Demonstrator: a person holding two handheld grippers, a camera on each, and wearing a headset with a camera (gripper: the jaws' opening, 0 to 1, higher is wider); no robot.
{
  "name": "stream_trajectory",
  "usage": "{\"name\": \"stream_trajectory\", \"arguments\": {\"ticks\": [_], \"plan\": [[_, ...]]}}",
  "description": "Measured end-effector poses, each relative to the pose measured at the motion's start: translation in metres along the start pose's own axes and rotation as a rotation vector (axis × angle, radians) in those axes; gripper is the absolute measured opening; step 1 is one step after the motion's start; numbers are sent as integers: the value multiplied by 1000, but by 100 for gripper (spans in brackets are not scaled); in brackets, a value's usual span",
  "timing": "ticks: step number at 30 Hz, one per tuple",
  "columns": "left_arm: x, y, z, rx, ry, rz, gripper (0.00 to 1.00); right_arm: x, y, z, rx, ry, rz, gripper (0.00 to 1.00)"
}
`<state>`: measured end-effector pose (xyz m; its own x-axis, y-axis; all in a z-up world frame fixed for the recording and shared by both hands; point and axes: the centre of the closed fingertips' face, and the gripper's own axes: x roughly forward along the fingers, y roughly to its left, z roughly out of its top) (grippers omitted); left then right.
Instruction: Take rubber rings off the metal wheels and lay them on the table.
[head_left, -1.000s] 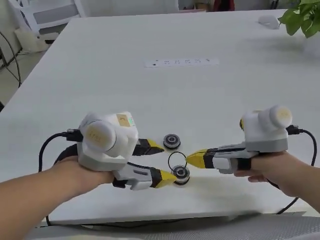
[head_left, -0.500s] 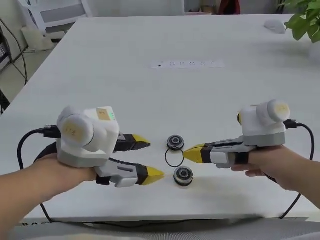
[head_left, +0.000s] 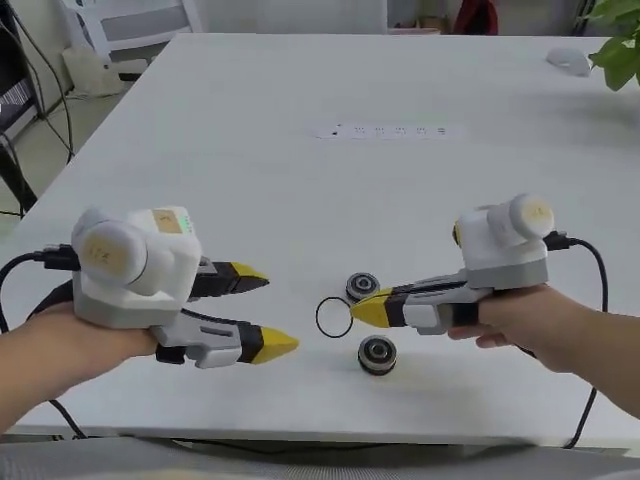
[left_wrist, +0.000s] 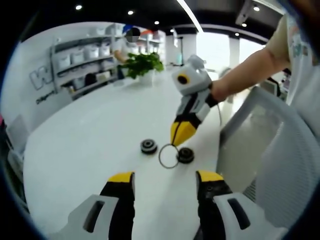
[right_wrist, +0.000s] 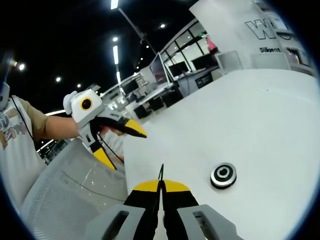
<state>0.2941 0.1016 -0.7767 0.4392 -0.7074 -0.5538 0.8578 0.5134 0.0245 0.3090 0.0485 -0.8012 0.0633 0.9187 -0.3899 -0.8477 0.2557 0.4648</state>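
Note:
My right gripper (head_left: 358, 310) is shut on a thin black rubber ring (head_left: 334, 317), which hangs from its yellow tips just over the white table (head_left: 300, 180). I cannot tell whether the ring touches the table. Two metal wheels lie flat: one (head_left: 362, 287) beyond the ring, one (head_left: 377, 354) nearer the front edge. My left gripper (head_left: 275, 310) stands open to the left of them, holding nothing. In the left gripper view my own jaws (left_wrist: 165, 177) gape toward the ring (left_wrist: 169, 156) and both wheels (left_wrist: 149, 146) (left_wrist: 185, 155). The right gripper view has the ring edge-on (right_wrist: 161, 172) and a wheel (right_wrist: 223, 175).
A white socket strip (head_left: 385, 130) lies flat mid-table. A plant (head_left: 618, 50) and a small white object (head_left: 568, 60) sit at the far right corner. Cables trail from both grippers over the front edge. A mesh chair (left_wrist: 270, 165) stands by the table.
My left gripper has drawn back to the left, away from the near wheel, and stands open. The right gripper keeps the ring and has shifted slightly left. The head camera moved too.

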Motion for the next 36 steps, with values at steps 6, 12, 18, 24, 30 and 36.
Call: {"name": "stream_trajectory", "arguments": {"ticks": [6,12,18,24,30,36], "plan": [[-7,4,-4,-2,9,10,51,13,-2,-3,-18,33,9,0],[-11,5,-12,-8,22,12,52,23,-2,-10,-34,74,13,0],[-13,4,-17,-18,30,13,53,33,-1,-20,-60,121,8,0],[-14,3,-21,-24,36,11,53,38,-5,-26,-78,157,-21,0],[-14,2,-23,-30,39,7,53,39,-11,-31,-96,171,-55,0],[-14,2,-24,-30,48,2,54,37,-13,-30,-108,168,-75,7]]}}
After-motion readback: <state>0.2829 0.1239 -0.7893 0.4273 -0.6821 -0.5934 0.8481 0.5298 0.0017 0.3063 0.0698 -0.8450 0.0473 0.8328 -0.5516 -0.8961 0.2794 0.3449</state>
